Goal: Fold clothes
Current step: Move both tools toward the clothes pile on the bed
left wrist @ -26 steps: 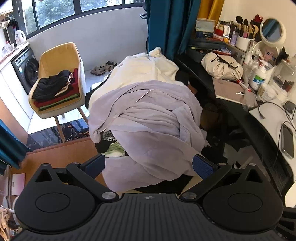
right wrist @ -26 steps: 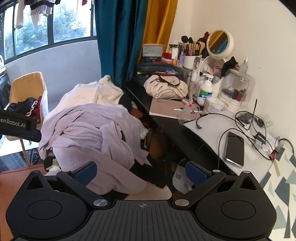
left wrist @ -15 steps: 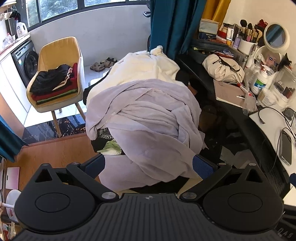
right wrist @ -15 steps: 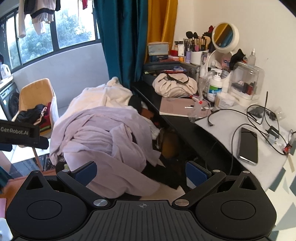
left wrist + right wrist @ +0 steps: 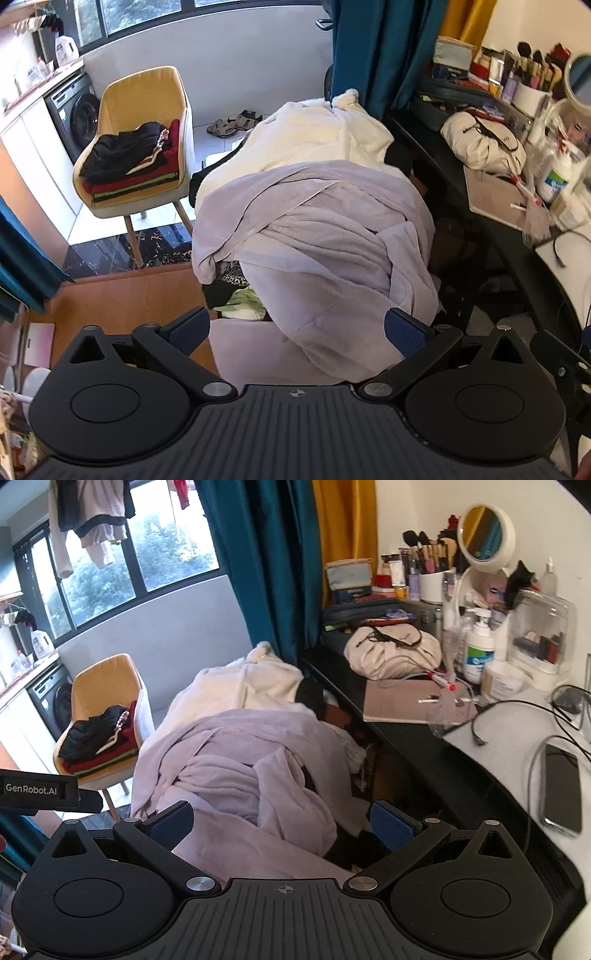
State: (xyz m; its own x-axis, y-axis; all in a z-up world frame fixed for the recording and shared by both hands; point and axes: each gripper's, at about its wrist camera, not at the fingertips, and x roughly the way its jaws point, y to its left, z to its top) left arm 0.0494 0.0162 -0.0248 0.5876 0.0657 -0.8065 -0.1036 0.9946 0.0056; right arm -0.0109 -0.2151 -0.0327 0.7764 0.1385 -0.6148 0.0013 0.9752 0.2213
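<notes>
Lilac garment (image 5: 325, 236) lies heaped beyond the open left claw (image 5: 297, 328).

Only clear text: "GenRobot.AI", white letters on a black bar (image 5: 38, 791) at left edge of right wrist view, in front of the chair. Pump bottle (image 5: 479, 648) on the desk has a blue/green label w/ print, too small to read. Jar (image 5: 502, 681) beside it also labelled, illegible. Blue box (image 5: 349, 579) at back of desk carries a printed strip, can't make it out. Left wrist view: no legible text.
</notes>
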